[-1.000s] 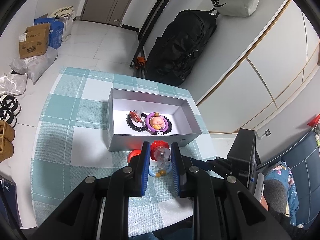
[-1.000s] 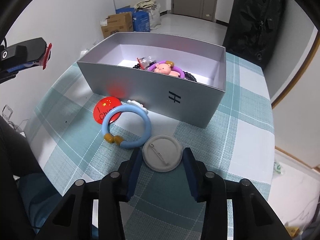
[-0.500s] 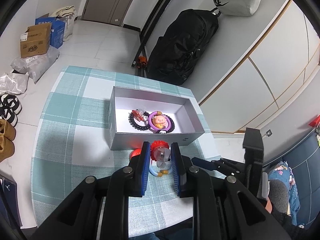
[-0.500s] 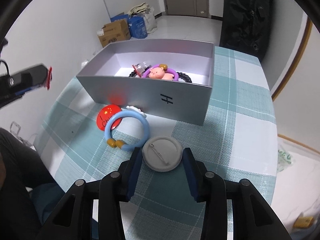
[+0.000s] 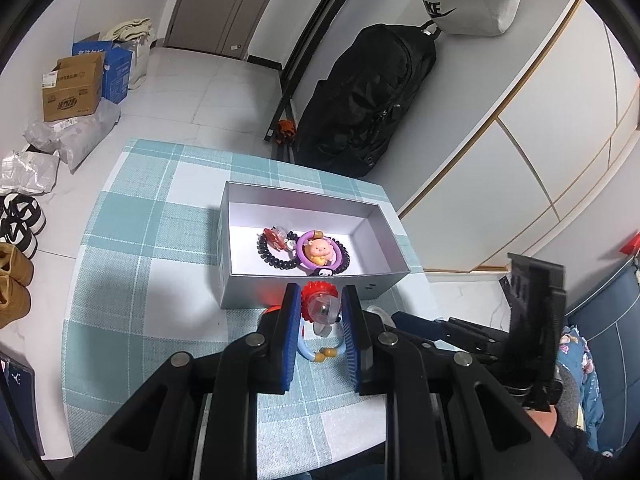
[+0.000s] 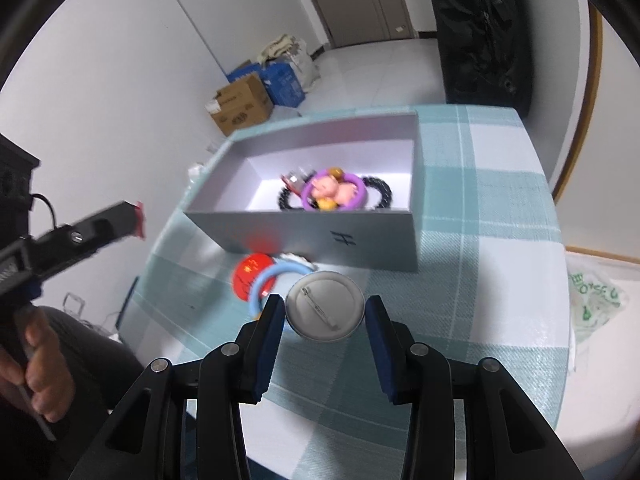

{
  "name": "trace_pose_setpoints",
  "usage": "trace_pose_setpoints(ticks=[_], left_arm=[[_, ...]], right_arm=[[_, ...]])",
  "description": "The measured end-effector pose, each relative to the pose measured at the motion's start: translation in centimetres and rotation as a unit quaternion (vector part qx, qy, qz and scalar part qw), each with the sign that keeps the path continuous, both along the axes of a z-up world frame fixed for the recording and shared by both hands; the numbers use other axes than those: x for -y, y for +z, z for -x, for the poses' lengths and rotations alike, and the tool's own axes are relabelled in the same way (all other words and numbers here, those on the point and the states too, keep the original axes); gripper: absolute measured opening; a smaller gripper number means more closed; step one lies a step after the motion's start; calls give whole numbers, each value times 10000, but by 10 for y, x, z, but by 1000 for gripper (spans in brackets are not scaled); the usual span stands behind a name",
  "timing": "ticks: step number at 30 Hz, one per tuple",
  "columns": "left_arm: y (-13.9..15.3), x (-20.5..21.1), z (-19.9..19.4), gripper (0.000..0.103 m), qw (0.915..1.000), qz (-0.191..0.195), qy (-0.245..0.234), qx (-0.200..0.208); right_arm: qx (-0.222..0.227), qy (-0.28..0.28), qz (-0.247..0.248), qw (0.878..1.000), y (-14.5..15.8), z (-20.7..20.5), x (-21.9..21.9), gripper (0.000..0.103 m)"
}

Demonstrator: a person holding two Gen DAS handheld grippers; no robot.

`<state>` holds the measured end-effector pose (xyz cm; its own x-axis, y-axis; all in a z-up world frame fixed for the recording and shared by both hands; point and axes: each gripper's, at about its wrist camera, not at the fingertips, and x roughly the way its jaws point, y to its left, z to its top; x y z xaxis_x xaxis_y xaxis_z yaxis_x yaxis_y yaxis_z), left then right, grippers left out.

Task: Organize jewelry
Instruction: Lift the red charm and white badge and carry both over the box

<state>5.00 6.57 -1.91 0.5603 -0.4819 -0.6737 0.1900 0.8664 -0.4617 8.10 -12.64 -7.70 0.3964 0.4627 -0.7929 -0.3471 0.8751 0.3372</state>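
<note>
Silver-grey cardboard box [image 5: 308, 288], lidless, rectangular, white inside, a dark letter mark on its near long wall; stands on a table under a teal-and-white checked cloth [image 5: 160, 240]. Contents, grouped toward the near wall: one purple ring bracelet [image 5: 320, 250] carrying a pink pig figure, lying on a black beaded bracelet [image 5: 276, 259], with a small red-and-clear charm [image 5: 275, 237] beside them. On the cloth just outside the box's near wall: one red round badge [image 6: 250, 276] with yellow marks, partly overlapped by a light blue ring bracelet [image 6: 276, 274] with orange beads. Left gripper [image 5: 320, 320]: blue-padded jaws closed on a clear-domed trinket with a red toothed rim [image 5: 320, 304], held above the cloth in front of the box. Right gripper [image 6: 325, 316]: jaws closed on a round pin badge [image 6: 325, 305], reverse side showing, silver-white with its metal pin across the back, held clear of the cloth near the blue ring. A hand [image 6: 36, 368] grasps the left gripper's handle at the lower left of the right wrist view. Off the table: black backpack [image 5: 360, 100], cardboard carton [image 5: 74, 88], shoes [image 5: 16, 240] on a pale tiled floor.
</note>
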Motion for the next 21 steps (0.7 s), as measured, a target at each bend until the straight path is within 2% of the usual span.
trace_pose_setpoints(ticks=[8,11,21], left_arm=[[1,0,-6,16,10000,-19,90,0],[0,-1,-11,15,9998,145,77,-93],[3,2,-28,16,9996,217,130,-108]], right_arm=[[357,52,-343,9988,24,-5,-4,40],[450,75,-383,9982,29,-8,-8,40],[655,59,-484,9967,45,-22,-12,40]])
